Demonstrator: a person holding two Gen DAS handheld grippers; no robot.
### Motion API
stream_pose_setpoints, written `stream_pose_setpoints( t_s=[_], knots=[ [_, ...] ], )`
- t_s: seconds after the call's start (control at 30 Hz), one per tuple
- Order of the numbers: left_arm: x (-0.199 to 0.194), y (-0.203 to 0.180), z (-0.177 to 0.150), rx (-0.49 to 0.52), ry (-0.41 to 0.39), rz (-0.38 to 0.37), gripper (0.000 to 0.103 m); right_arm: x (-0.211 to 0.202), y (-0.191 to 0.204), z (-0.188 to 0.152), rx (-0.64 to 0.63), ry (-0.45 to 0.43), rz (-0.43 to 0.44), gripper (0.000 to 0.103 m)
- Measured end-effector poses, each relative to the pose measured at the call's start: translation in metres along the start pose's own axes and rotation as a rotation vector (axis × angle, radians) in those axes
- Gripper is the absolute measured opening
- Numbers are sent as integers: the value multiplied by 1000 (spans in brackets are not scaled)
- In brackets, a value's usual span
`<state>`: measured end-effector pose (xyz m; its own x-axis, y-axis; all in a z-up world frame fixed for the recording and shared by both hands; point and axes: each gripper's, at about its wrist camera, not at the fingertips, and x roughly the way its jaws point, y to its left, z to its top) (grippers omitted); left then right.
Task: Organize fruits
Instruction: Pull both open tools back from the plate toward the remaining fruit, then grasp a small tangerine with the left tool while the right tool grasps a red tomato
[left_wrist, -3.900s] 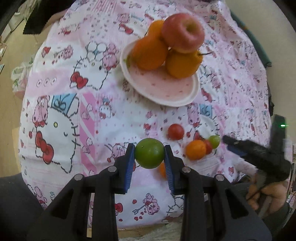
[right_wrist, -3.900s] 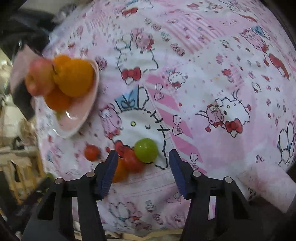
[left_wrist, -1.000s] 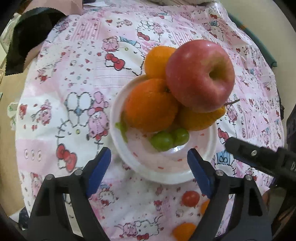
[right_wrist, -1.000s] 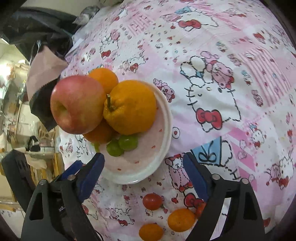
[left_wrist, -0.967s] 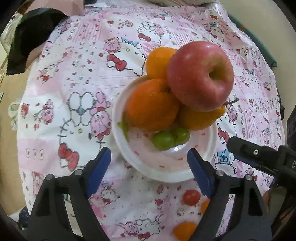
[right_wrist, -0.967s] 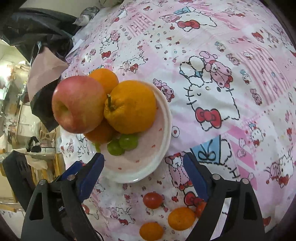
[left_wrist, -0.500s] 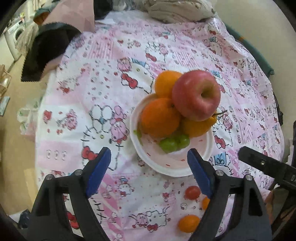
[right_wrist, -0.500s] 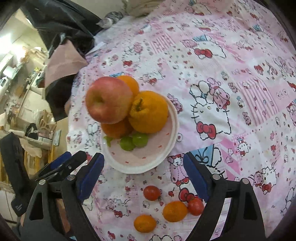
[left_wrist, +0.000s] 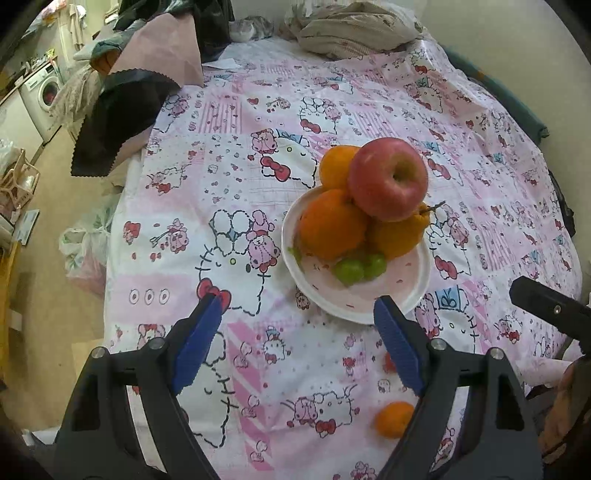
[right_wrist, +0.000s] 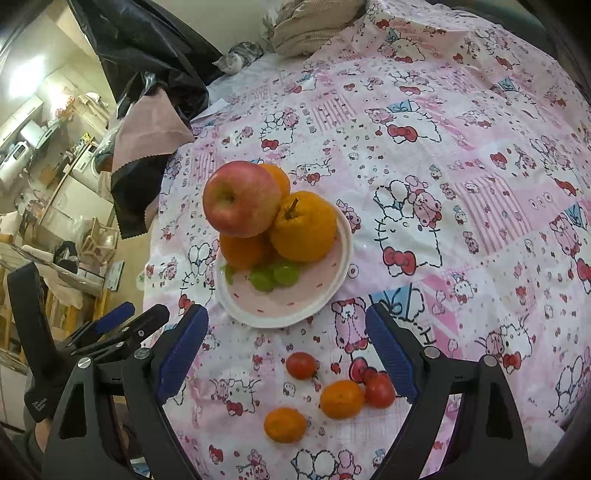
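Hovering above the counter (left_wrist: 229, 122), both claws stand released with nothing between the blue pads. Left claw (left_wrist: 301, 341) points down at bare patterned cloth just short of the plate (left_wrist: 421, 291). Right claw (right_wrist: 286, 352) frames the gap between the plate (right_wrist: 341, 266) and the loose fruit.

Plate load: red apple (right_wrist: 242, 199) on top of three oranges (right_wrist: 303, 227), two green fruits (right_wrist: 275, 277) lying in the front of the dish.

Still loose on the cloth, nearer the person than the plate: two red tomatoes (right_wrist: 301, 365) (right_wrist: 379, 390) and two small oranges (right_wrist: 341, 399) (right_wrist: 285, 424). In the left wrist view only one small orange (left_wrist: 393, 419) shows clearly, beside the right finger; a red one is mostly hidden behind that finger.

Key relation: the cluster lies directly below and between the right claw's fingers, on the near side of the plate. It lies off toward the left claw's right finger. Judgement: right hand is the nearer. The fruits are round, so no long axis to line up. Nearest free target looks like the left-hand tomatoes piece, standing apart from the others; the other tomato touches an orange, so crowding is the risk there.
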<state>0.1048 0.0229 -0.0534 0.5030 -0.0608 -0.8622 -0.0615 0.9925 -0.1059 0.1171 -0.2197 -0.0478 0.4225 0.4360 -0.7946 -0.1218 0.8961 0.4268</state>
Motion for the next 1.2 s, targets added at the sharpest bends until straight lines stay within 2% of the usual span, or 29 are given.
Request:
stream_pose_setpoints(
  t_s=[0.3, 0.5, 0.67, 0.8, 0.97, 1.07, 1.2],
  knots=[
    [-31, 11, -18, -69, -30, -29, 82, -22, -11, -28, 19, -5, 5, 90],
    [-22, 12, -32, -129, 31, -58, 82, -16, -35, -43, 127, 44, 3, 90],
    [-11, -5, -41, -74, 62, -51, 82, -12, -50, -46, 194, 63, -3, 90],
    [1, -20, -48, -19, 115, -73, 82, -6, -64, -47, 273, 79, 11, 90],
    [30, -49, -68, 51, 273, -163, 82, 5, -73, -45, 307, 111, -5, 90],
    [42, -73, -83, 135, 337, -185, 82, 9, -76, -42, 321, 118, -5, 90],
    [55, -94, -97, 212, 382, -188, 80, 12, -75, -40, 316, 127, -9, 90]
  ],
)
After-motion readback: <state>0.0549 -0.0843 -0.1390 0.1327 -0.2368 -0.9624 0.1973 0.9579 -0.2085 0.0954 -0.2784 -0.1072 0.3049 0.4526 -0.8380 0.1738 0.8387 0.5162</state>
